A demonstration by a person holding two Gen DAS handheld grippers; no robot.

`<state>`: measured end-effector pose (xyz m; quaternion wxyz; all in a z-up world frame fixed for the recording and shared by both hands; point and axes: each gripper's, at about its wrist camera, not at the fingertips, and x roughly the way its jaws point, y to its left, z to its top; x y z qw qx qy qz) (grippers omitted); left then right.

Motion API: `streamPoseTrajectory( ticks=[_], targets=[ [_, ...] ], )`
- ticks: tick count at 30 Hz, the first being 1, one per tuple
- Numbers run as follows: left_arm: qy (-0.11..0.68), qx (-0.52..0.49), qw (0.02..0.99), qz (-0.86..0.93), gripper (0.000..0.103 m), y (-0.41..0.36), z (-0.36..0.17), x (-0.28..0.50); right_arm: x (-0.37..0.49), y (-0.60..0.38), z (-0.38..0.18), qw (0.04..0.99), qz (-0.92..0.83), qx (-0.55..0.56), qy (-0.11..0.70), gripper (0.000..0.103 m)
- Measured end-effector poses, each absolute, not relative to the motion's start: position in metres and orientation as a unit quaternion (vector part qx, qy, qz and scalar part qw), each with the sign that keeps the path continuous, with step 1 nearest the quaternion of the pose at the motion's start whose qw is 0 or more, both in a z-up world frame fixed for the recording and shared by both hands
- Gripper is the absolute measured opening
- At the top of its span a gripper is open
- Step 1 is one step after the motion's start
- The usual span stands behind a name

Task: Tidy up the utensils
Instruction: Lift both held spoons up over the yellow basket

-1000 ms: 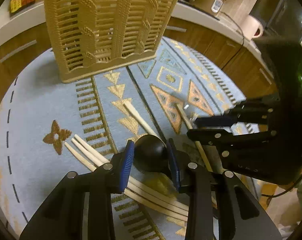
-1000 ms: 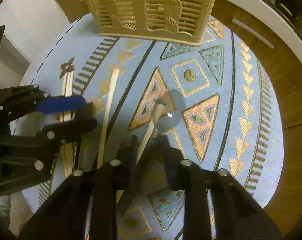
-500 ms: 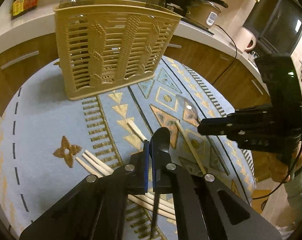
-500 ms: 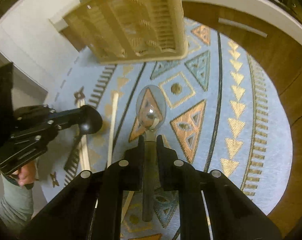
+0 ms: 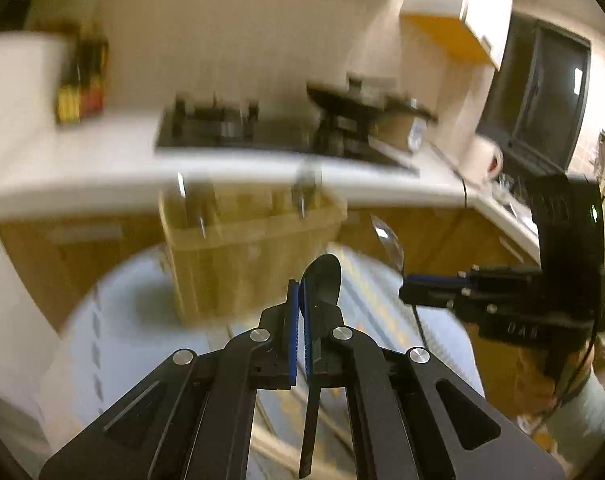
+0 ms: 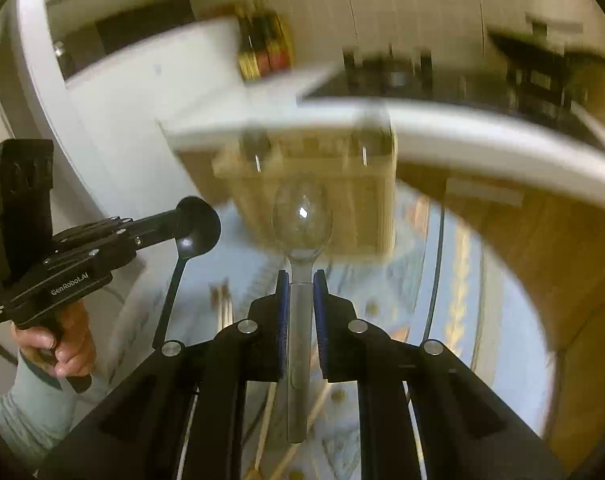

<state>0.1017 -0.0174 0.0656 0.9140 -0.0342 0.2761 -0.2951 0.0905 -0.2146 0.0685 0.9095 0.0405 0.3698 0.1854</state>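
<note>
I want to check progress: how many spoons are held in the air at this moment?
2. The black plastic spoon is clamped in the left hand-held gripper; the shiny metal spoon is clamped in the right hand-held gripper. Blur may hide others.

White "GenRobot.AI" lettering runs along the left hand-held gripper (image 6: 170, 226) body.

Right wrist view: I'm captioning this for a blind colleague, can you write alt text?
The right gripper is shut on a silver spoon, bowl forward, in front of a blurred beige utensil basket. At left, the left gripper holds a black spoon over the patterned blue tablecloth.
</note>
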Motion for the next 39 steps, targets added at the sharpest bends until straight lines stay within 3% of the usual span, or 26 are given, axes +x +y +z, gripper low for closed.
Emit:
streamPoseTrajectory(
  ticks=[7, 14, 22, 39],
  targets=[
    [0.146, -0.066, 0.957, -0.243, 0.000, -0.010, 0.128, 0.118, 0.113, -0.206, 0.119, 0.953, 0.165, 0.050, 0.251, 0.010],
    [0.070, -0.105, 0.970, -0.206, 0.000, -0.003, 0.127, 0.147, 0.148, -0.209, 0.128, 0.979, 0.122, 0.055, 0.151, 0.010],
    [0.050, -0.130, 0.971, -0.196, 0.000, 0.000, 0.106, 0.177, 0.182, -0.215, 0.114, 0.989, 0.089, 0.047, 0.106, 0.010],
    [0.059, -0.119, 0.974, -0.184, 0.000, -0.001, 0.066, 0.200, 0.209, -0.208, 0.068, 0.991, 0.080, 0.029, 0.101, 0.010]
  ],
)
